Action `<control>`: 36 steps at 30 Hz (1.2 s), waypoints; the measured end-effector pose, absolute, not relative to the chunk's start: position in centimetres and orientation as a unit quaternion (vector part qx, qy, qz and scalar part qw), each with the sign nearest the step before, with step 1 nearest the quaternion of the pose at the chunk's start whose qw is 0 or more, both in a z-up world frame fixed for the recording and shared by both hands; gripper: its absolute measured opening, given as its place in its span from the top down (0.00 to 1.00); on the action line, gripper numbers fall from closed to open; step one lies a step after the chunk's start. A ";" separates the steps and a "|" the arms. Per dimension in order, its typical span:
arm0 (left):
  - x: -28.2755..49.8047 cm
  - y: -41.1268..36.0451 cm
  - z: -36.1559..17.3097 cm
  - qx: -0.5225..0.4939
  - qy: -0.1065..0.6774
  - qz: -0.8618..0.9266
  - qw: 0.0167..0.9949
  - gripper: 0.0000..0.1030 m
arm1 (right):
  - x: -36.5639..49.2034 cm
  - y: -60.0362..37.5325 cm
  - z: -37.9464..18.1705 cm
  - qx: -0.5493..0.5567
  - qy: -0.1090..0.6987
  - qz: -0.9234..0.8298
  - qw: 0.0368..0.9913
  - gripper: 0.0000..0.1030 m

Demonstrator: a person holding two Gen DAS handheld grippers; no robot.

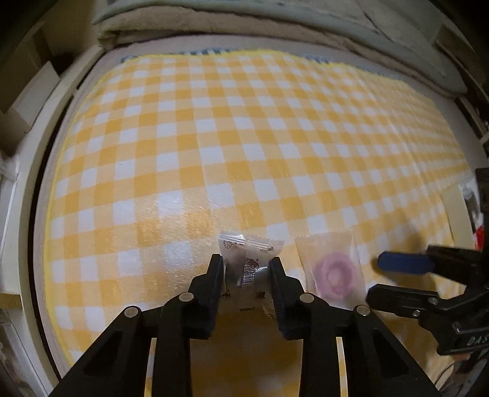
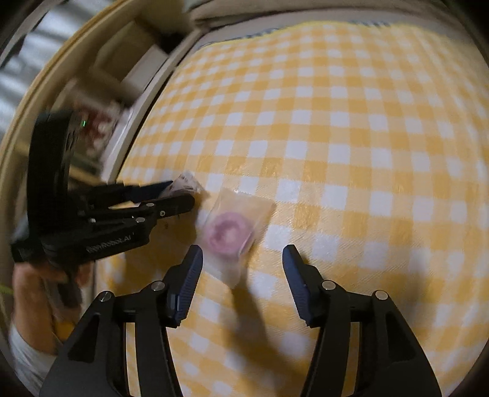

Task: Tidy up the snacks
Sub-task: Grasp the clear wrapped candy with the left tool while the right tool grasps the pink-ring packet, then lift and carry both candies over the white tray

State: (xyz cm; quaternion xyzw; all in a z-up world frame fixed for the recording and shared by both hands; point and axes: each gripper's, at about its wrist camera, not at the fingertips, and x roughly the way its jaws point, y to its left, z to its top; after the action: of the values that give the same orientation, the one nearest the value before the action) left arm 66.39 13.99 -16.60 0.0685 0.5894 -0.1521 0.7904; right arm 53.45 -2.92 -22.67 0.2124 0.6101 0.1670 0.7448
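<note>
Yellow-and-white checked cloth (image 1: 232,146) covers the whole tabletop, with folded beige fabric (image 1: 189,26) bunched along its far edge. On the cloth lies a clear flat packet holding a pink ring-shaped sweet (image 2: 233,229), just beside the left black two-finger gripper (image 1: 246,264), whose jaws are pressed against both sides of a small clear crinkle-edged snack wrapper with red print (image 1: 247,253). Close in front of the ring sweet's packet hangs the right blue-padded two-finger gripper (image 2: 241,259), jaws spread wide with nothing between them, one fingertip (image 2: 195,259) just short of the packet's near edge.
</note>
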 end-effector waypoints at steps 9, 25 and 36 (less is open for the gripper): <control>61.4 18.3 -15.2 0.029 0.557 -0.128 0.820 0.73 | 54.6 0.0 -23.7 0.219 0.617 0.145 0.742 0.45; 55.3 23.1 -11.1 -0.028 0.533 -0.101 0.840 0.74 | 53.4 5.4 -22.8 0.023 0.569 0.169 0.805 0.52; 48.6 21.3 -2.8 -0.023 0.478 -0.083 0.874 0.74 | 51.2 3.7 -14.1 0.013 0.499 0.177 0.848 0.53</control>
State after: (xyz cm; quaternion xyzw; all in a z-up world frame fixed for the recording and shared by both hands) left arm 48.63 21.26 -2.84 -0.0235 0.4781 -0.0835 0.8740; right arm 51.21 3.70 -14.07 0.0132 0.4995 0.1772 0.8479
